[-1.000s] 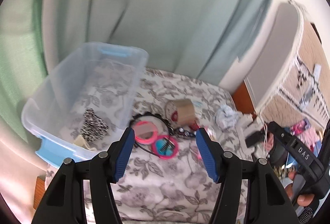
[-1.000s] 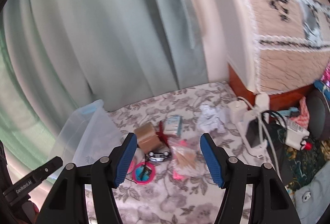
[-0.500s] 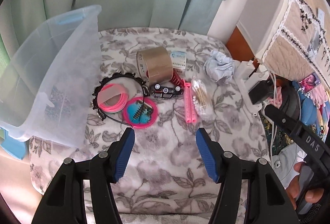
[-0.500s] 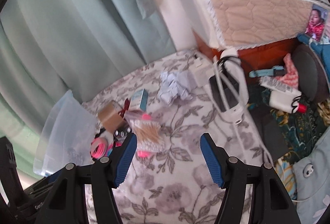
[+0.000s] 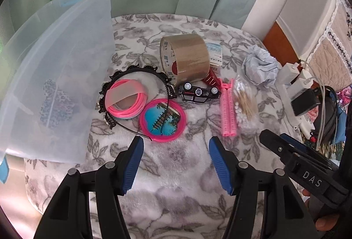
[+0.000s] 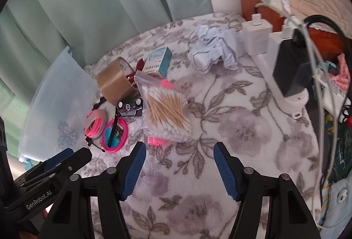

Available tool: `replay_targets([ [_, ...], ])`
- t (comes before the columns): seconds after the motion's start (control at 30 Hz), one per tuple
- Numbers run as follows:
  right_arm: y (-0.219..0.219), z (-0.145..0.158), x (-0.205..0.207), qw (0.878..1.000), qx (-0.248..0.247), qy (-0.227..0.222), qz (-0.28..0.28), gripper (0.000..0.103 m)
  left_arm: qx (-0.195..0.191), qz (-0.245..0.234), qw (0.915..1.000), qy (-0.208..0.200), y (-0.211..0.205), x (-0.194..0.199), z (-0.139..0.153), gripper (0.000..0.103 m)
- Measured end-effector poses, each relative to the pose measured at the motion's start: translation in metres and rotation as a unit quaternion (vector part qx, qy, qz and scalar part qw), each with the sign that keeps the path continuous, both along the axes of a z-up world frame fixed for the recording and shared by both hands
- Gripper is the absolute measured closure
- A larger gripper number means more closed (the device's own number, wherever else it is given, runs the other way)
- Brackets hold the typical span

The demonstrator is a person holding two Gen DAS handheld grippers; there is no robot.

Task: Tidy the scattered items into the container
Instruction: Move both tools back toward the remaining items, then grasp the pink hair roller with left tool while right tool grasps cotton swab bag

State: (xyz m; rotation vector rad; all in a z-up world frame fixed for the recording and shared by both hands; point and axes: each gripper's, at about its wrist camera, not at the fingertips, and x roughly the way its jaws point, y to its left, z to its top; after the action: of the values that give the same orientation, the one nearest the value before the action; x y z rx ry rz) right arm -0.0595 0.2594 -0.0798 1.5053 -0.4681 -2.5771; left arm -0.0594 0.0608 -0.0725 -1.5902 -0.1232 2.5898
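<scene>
Your work surface is the floral grey-and-white blanket, and the largest thing on it is the clear plastic container, at the left edge of the left wrist view with something dark and patterned showing through its wall (contents too blurred through the plastic to name). Next in size, the roll of brown packing tape stands on its edge near the middle of the clutter, with a small white-and-blue box just behind it on the right. Crumpled pale blue paper lies well right of the tape, near the white chargers. The black headband arcs around a coil of pink bands, and its thin end crosses the round pink-rimmed mirror just beside it. A clear bag of cotton swabs lies over the pink hair rollers, which sit to the right of the black toy car; the car lies touching the base of the tape. Your left gripper hovers above bare blanket on the near side of the mirror, jaws spread apart and holding nothing. Your right gripper hangs just short of the swab bag, jaws likewise wide apart and empty.
</scene>
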Motion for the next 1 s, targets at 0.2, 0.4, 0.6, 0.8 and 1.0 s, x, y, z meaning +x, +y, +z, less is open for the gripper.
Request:
replay_targets([
  [0.2, -0.020, -0.023, -0.027, 0.999, 0.001, -0.025, 0.028, 0.035, 0.005, 0.009, 0.9998, -0.015, -0.008, -0.013, -0.016, 0.040],
  [0.4, -0.029, -0.033, -0.047, 0.999, -0.002, -0.029, 0.039, 0.035, 0.015, 0.007, 0.9995, -0.025, -0.005, -0.021, -0.027, 0.040],
  [0.6, -0.008, -0.032, -0.053, 0.999, -0.029, -0.017, 0.008, 0.042, 0.024, -0.014, 0.9994, -0.023, 0.013, -0.034, -0.033, 0.040],
  [0.8, 0.020, -0.034, -0.053, 0.998, -0.048, -0.018, -0.033, 0.063, 0.032, -0.057, 0.9976, -0.025, 0.043, -0.044, -0.037, 0.040],
  [1.0, 0.028, -0.042, -0.058, 0.997, -0.062, -0.029, -0.035, 0.063, 0.030, -0.088, 0.9954, -0.026, 0.066, -0.053, -0.041, 0.040],
])
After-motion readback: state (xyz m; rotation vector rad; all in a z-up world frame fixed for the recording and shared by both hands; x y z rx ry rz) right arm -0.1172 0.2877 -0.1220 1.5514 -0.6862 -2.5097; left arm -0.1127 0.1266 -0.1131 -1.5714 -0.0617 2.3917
